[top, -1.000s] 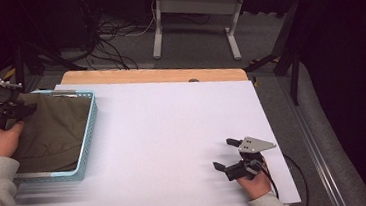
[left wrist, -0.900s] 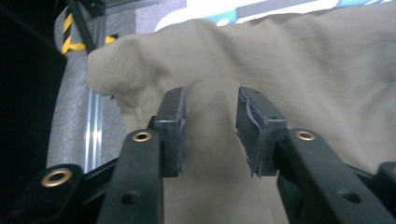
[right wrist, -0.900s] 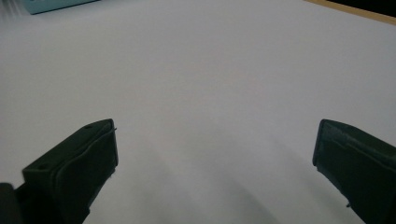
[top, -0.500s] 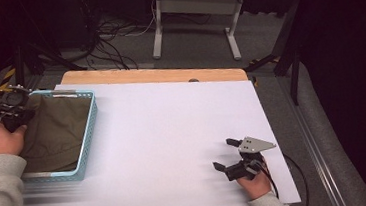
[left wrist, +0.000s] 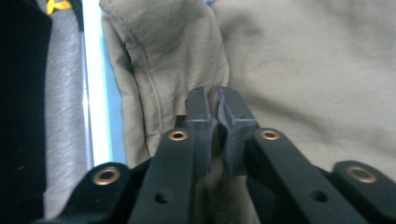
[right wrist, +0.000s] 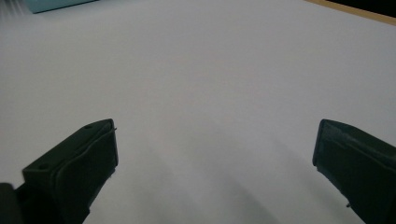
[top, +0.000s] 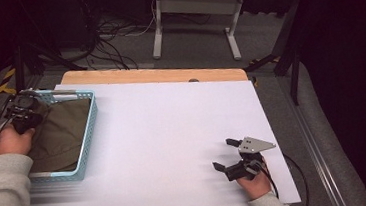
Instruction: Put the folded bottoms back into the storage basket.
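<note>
A fold of the olive cloth (left wrist: 299, 60) is pinched at the tip of the left gripper (left wrist: 215, 105), whose jaws have just been opening a touch after a tight squeeze, yet fabric is seen caught between them. In the high view the left gripper (top: 22, 109) is lowered into the far left corner of the light-blue basket (top: 88, 141), where the cloth (top: 60, 134) lies bunched and is wholly contained. The grasp, then, is judged to be made; the lift is not yet begun, and the cloth is nowhere raised clear of the rim. Over on the near right of the white table (top: 173, 129), the right gripper (top: 231, 155) is parked with its jaws spread wide and nothing between them, bare tabletop being seen past them in its own view (right wrist: 212, 149). Pulling the cloth out and bringing it onto the table is what appears to be left, a second grip likely being needed from the idle side.
</note>
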A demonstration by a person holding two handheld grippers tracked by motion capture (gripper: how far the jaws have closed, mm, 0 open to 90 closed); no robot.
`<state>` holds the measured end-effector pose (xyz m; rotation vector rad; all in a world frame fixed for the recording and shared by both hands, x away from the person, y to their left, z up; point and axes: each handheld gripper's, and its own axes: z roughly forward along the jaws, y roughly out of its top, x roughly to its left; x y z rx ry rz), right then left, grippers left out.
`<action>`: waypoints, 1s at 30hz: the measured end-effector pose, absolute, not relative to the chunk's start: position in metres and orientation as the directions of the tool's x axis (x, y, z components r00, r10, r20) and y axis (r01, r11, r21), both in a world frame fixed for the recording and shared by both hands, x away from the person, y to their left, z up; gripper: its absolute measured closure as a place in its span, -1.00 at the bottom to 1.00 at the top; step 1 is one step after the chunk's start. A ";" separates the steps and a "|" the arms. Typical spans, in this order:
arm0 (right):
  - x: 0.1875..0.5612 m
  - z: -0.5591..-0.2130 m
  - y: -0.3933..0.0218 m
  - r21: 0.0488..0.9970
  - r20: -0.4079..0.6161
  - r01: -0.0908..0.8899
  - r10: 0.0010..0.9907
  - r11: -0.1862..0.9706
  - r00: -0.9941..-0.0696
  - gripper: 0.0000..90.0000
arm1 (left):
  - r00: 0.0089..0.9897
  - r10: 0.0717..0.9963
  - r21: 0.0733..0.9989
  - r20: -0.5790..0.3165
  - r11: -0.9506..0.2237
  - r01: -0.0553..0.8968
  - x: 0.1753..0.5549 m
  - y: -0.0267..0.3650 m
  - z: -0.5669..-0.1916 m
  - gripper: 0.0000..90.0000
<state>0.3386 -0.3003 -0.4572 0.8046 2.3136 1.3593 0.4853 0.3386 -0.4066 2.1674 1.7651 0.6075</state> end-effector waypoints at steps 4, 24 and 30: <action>0.338 -0.457 -0.300 0.874 -0.004 0.300 0.624 0.382 -0.782 -0.99 | 0.161 0.981 0.564 0.105 -0.192 0.803 0.474 0.339 -0.388 0.48; 0.340 -0.457 -0.301 0.877 0.012 0.306 0.622 0.369 -0.783 -0.99 | 0.317 0.948 0.760 0.021 -0.221 0.611 0.423 0.306 -0.340 -0.01; 0.340 -0.457 -0.301 0.878 0.011 0.306 0.623 0.369 -0.782 -0.99 | 0.351 0.936 0.780 -0.015 -0.209 0.590 0.416 0.301 -0.336 -0.14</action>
